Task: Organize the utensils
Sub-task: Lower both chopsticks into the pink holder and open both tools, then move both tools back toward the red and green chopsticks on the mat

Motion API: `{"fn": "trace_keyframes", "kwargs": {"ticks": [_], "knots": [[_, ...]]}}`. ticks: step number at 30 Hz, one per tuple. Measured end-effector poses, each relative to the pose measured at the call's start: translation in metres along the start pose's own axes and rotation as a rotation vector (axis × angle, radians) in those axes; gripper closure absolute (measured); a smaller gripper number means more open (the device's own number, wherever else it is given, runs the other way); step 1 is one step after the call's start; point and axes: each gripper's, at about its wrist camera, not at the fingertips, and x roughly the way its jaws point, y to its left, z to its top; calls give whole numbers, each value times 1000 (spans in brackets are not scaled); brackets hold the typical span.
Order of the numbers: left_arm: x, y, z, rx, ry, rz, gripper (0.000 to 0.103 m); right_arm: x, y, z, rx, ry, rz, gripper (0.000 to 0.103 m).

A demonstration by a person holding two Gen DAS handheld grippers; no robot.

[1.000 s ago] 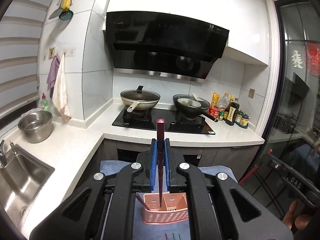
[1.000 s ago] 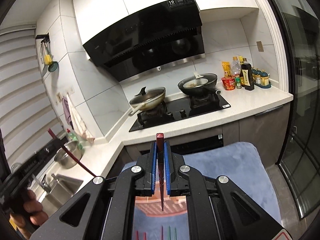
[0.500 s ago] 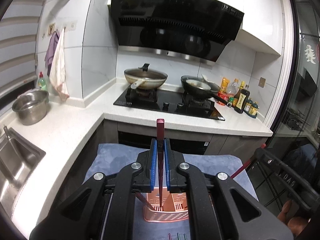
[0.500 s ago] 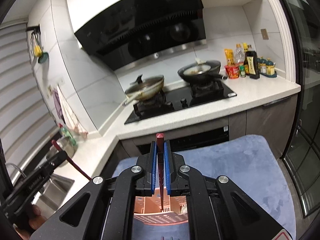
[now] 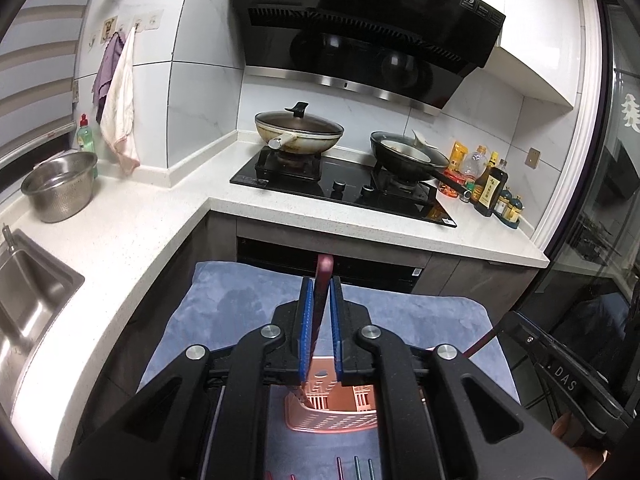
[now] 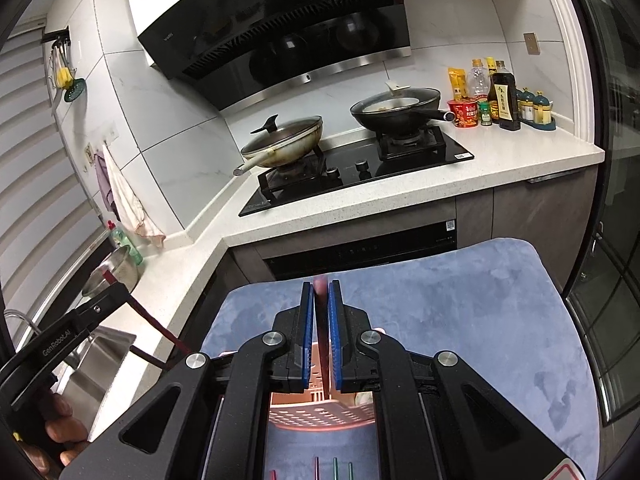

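Note:
Two dark red chopsticks are held upright over a pink slotted basket [image 5: 332, 420] on a blue mat [image 5: 240, 304]. In the left wrist view my left gripper [image 5: 320, 294] is shut on one chopstick [image 5: 324, 268], whose lower end reaches down into the basket. In the right wrist view my right gripper [image 6: 320, 300] is shut on the other chopstick [image 6: 320, 286], its tip inside the basket [image 6: 320, 416]. Each view also shows the other gripper at its side: the right gripper body [image 5: 560, 372] and the left gripper body [image 6: 72, 328]. Several coloured sticks [image 6: 334, 468] lie on the mat in front of the basket.
Behind the mat runs a white L-shaped counter [image 5: 132, 216] with a black hob [image 5: 340, 188], a lidded pan [image 5: 298, 132] and a black wok [image 5: 408, 156]. A steel bowl [image 5: 60, 188] and a sink [image 5: 28, 296] are at the left. Sauce bottles [image 5: 488, 188] stand at the right, beside a glass door [image 6: 616, 240].
Both grippers have come down and forward toward the basket with their chopsticks still gripped. The basket now sits closer under the jaws, and the chopstick tips reach into it.

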Motion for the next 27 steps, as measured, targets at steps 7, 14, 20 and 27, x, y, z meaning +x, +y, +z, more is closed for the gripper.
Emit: {"fn": "trace_keyframes", "kwargs": {"ticks": [7, 14, 20, 27], "knots": [[-15, 1, 2, -15, -24, 14, 58, -11, 1, -3, -15, -14, -11, 90], [-39, 1, -4, 7, -40, 26, 58, -31, 7, -14, -45, -4, 6, 90], [-63, 11, -32, 14, -22, 66, 58, -57, 9, -45, -77, 42, 25, 81], [-81, 24, -82, 39, 47, 98, 58, -81, 1, -102, -82, 127, 26, 79]]}}
